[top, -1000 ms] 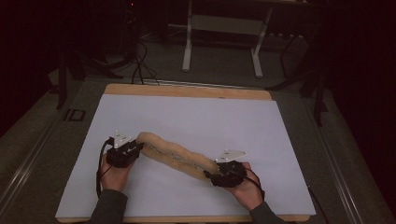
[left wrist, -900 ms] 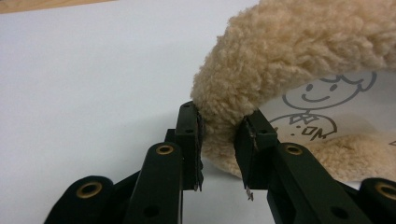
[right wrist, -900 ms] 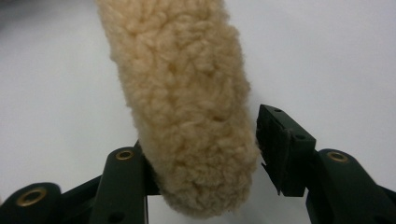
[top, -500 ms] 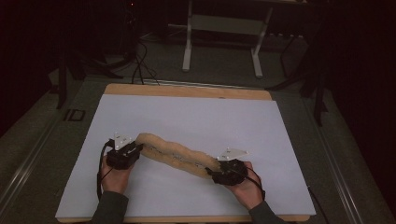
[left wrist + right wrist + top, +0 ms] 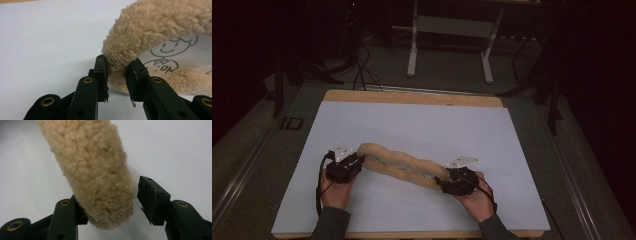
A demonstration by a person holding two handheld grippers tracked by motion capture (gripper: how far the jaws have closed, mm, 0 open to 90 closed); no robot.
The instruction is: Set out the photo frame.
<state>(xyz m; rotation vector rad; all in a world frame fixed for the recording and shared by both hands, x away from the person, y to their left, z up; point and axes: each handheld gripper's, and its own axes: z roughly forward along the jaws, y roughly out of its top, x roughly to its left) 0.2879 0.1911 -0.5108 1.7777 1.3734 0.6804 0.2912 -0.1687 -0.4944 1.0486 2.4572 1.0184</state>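
Note:
A long tan fleece roll lies across the white table sheet, running from near left to nearer right. In the left gripper view its fleece curls over a pale lining printed with a cartoon figure. My left gripper is shut on the roll's left end, and both pads press into the pile. My right gripper stands open around the right end of the fleece. Its left jaw touches the pile, and its right fingertip stands apart from it.
The white sheet covers a wooden board whose far edge shows. Beyond it, on the dark floor, stand a metal frame's legs and loose cables. A person's hands hold both grippers near the table's front edge.

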